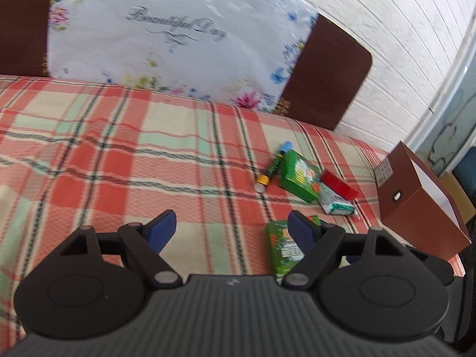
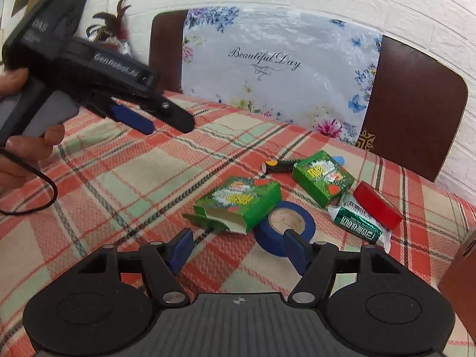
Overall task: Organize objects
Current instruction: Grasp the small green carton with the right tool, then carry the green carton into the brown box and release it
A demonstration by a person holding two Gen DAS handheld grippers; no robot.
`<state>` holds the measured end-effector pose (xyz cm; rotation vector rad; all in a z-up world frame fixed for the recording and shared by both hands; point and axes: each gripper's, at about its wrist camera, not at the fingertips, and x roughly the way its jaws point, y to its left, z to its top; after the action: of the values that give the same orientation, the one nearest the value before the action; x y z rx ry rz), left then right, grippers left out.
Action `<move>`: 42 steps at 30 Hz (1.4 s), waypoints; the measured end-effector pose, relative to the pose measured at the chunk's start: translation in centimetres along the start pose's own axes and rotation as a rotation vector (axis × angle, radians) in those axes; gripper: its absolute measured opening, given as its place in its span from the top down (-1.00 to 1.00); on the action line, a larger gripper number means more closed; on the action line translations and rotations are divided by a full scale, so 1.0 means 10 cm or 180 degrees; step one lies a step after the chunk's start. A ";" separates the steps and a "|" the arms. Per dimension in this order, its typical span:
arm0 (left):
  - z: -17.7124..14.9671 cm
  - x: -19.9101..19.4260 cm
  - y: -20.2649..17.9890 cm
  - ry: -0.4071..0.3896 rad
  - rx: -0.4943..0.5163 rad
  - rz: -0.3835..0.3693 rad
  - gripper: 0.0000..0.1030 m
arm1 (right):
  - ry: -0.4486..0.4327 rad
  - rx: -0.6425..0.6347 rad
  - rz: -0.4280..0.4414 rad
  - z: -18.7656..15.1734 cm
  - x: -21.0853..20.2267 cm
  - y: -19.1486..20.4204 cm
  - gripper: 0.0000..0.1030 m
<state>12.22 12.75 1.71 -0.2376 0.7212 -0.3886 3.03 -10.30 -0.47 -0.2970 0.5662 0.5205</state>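
A cluster of small objects lies on the plaid cloth. In the right wrist view: an opened green box (image 2: pixel 238 205), a blue tape roll (image 2: pixel 285 226), a second green box (image 2: pixel 322 178), a black-and-yellow marker (image 2: pixel 279 166), a red block (image 2: pixel 377 205) and a green-white packet (image 2: pixel 357 223). My right gripper (image 2: pixel 238 251) is open and empty, just in front of the tape and the opened box. My left gripper (image 1: pixel 230 230) is open and empty above the cloth, its right finger over a green box (image 1: pixel 281 250). The left gripper also shows in the right wrist view (image 2: pixel 148 119), raised at the far left.
A brown cardboard box (image 1: pixel 416 202) with a white inside stands at the right edge of the cloth. A floral "Beautiful Day" board (image 2: pixel 279 68) leans on a dark brown chair back (image 2: pixel 413 107) against a white brick wall.
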 end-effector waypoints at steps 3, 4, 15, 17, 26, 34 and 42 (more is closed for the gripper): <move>0.02 0.11 -0.07 0.0078 0.0073 -0.0050 -0.61 | 0.0048 -0.0047 -0.0013 -0.01 0.08 0.01 -0.24; 0.03 0.15 -0.08 0.0103 0.0081 -0.0066 -0.61 | 0.0031 -0.0045 -0.0003 -0.01 0.10 0.01 -0.23; -0.10 0.59 -0.11 0.0591 -0.0246 -0.0570 -0.34 | -0.0116 -0.0485 -0.0200 0.07 0.37 0.10 -0.42; -0.12 0.61 -0.13 0.0568 -0.0259 -0.0623 -0.01 | -0.0119 -0.0530 -0.0176 0.11 0.44 0.12 -0.34; 0.03 0.35 -0.34 0.0450 -0.0059 -0.0568 0.28 | -0.0305 -0.0280 -0.0294 0.22 0.30 0.09 -0.15; 0.24 0.26 -1.16 0.0286 0.0453 -0.0716 0.28 | -0.0683 -0.0107 -0.0814 0.15 -0.23 -0.23 -0.15; 0.32 0.54 -2.51 0.0175 0.1017 -0.0980 0.27 | -0.0932 0.0224 -0.1514 -0.09 -0.86 -0.98 -0.15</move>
<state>11.51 -11.89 9.44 -0.0342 0.6665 -0.7980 1.76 -22.13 5.01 -0.2711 0.2149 0.0788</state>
